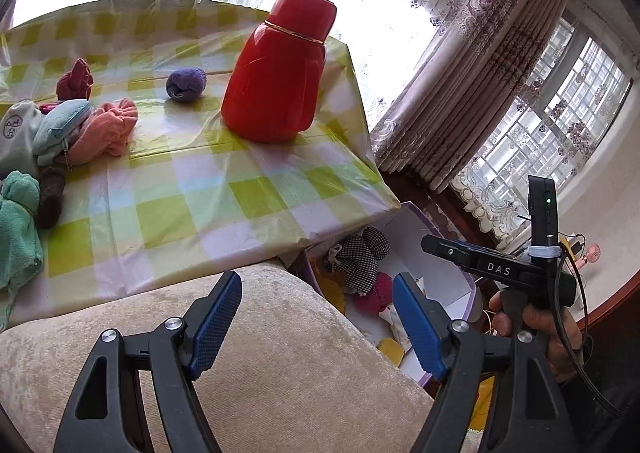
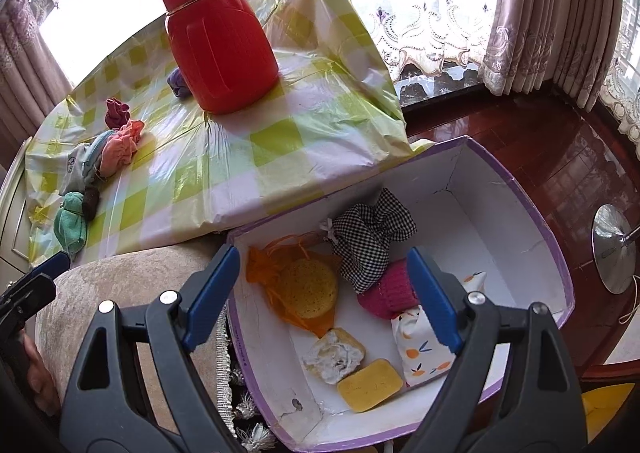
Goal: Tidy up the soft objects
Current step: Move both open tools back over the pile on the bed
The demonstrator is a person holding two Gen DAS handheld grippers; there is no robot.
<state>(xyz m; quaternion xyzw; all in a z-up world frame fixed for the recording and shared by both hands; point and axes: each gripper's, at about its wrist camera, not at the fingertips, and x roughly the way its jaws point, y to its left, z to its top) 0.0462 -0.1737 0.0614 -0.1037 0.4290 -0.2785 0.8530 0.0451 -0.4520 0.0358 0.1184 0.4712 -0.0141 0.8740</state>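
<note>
Both grippers empty. Left gripper (image 1: 318,323) has its jaws wide with nothing between them, hanging over the beige cushion arm (image 1: 240,353). Right gripper (image 2: 322,299) is also wide and empty, above the open box (image 2: 536,213).

Box sits low, right of the table, tucked against its near-right corner. Already in it: checked pouch (image 2: 370,237), pink knit piece (image 2: 386,295), orange mesh bag (image 2: 280,273) with a round sponge, yellow sponge (image 2: 370,385), orange-print cloth (image 2: 424,349).

Still on the checked tablecloth (image 1: 192,189), far-left cluster: teal cloth (image 1: 18,225), brown piece (image 1: 52,197), blue zip pouch (image 1: 60,125), peach cloth (image 1: 108,127), dark red piece (image 1: 74,79). Purple ball (image 1: 186,85) sits apart, just left of the red flask (image 1: 276,77).

My read: next step is a pick from the table, left side is closer to the pile.
- Take the top or outer piece, peach or teal; the cluster overlaps, so a deep bite likely drags neighbours.
- Come in from above and pinch a fold, not the tablecloth film.
- For the purple ball, approach from its left; the flask is close on its right and looks tippable.

Clearance: mid-table is open and is the clean transfer lane. Table edge overhangs the box's far-left wall, so drop toward the box's right half. The right hand's handle (image 1: 532,273) sits near the box; keep the two paths apart.
</note>
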